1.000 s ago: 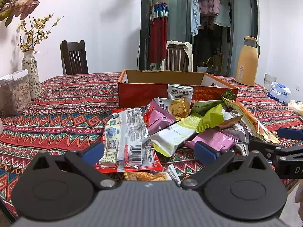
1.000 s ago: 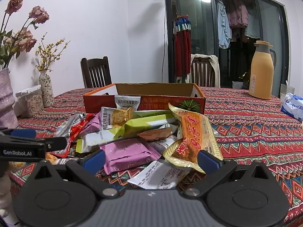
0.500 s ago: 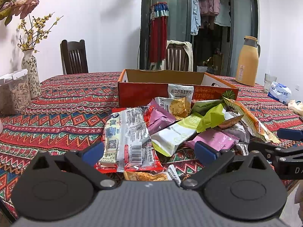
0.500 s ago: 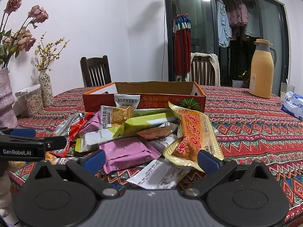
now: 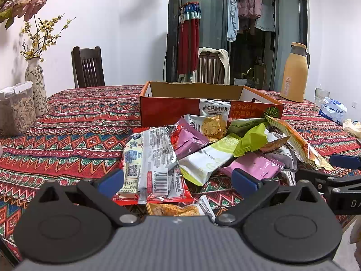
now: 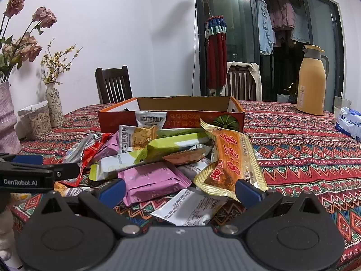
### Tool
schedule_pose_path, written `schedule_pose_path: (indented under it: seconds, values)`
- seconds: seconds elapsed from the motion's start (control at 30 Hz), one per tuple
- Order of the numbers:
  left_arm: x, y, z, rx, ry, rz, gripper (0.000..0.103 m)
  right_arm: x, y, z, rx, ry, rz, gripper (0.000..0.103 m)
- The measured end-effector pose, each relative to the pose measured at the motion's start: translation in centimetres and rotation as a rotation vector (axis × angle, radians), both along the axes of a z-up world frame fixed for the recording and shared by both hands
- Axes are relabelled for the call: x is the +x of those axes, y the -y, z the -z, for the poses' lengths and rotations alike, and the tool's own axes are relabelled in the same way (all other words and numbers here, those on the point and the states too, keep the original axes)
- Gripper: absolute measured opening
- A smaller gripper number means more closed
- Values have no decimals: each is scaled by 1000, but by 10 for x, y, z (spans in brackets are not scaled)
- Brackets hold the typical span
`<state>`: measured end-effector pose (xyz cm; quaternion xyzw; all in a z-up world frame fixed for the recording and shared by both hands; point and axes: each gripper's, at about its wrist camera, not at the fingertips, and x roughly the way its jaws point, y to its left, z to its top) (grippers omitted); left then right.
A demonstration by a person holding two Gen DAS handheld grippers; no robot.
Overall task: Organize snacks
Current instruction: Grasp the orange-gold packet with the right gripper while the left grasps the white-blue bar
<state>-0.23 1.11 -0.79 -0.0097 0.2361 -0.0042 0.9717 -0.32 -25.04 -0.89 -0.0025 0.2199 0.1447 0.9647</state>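
Note:
A heap of snack packets (image 5: 203,149) (image 6: 171,158) lies on the patterned tablecloth, in front of an open orange cardboard box (image 5: 178,108) (image 6: 185,115). My left gripper (image 5: 178,181) is open at the near left of the heap, its fingers either side of a silver and red packet (image 5: 155,158). My right gripper (image 6: 180,190) is open at the near right, with a pink packet (image 6: 153,180) and an orange packet (image 6: 230,158) just ahead of its fingers. Each gripper shows at the edge of the other's view. Neither holds anything.
A yellow thermos (image 5: 294,73) (image 6: 312,80) and a tissue pack (image 5: 332,110) stand at the right rear. A vase (image 5: 36,85) and a clear jar (image 5: 15,108) stand at the left. Two wooden chairs (image 5: 89,67) are behind the table.

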Motion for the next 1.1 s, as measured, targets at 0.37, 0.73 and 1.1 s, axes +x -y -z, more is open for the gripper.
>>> schedule_pose_path:
  seconds: [0.37,0.73,1.1]
  values:
    - [2,-3,0,-11,3,-3,103,3,5,-1,-4,16,30,103]
    - [12,-10,-5,-26,1,-26,103,55,31,-7,10,-52,107,90]
    - [25,-15,-5,-42,-28,-43,103,110,52,10,66,-202,112,69]
